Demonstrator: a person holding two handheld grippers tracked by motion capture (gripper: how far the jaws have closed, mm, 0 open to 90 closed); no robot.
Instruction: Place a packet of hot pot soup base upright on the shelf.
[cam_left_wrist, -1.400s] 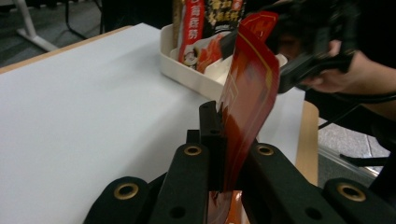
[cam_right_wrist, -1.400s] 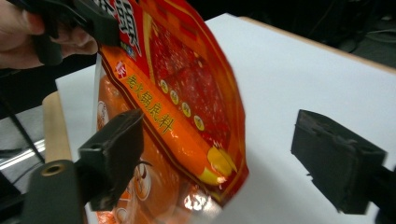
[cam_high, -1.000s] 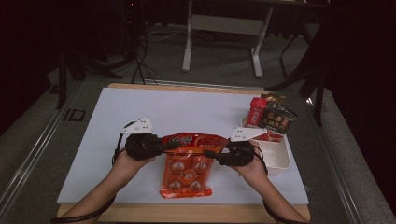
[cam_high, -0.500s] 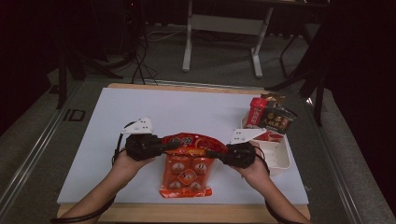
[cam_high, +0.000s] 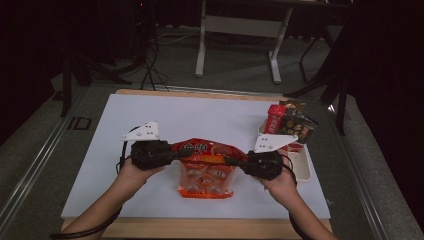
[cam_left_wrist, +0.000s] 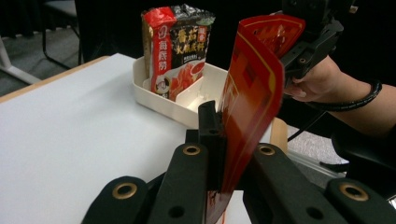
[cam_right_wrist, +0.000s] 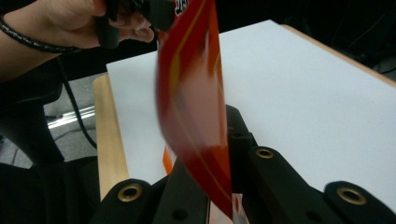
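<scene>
While both black two-jaw grippers pinch the top edge of a flat red and orange plastic snack pouch (cam_high: 205, 167), the pouch hangs between them above the front middle of the white table (cam_high: 200, 117), its lower end near or on the surface. The left gripper (cam_high: 176, 152) is clamped on the pouch's left top corner, and the right gripper (cam_high: 231, 161) is clamped on the right top corner; the right jaws have just been closing onto the film. In the left gripper view the thin film (cam_left_wrist: 252, 93) runs edge-on through the jaws.

Judging from this, the grip is on slick film only, so a corner could slide out if the hands pull apart or lift unevenly. Pulling too hard might tear the seal and spill the contents.

A cream plastic tray (cam_high: 302, 167) holding upright red and dark food packets (cam_high: 287, 122) sits at the table's right edge, just beside the right gripper; a swing could knock them.
</scene>
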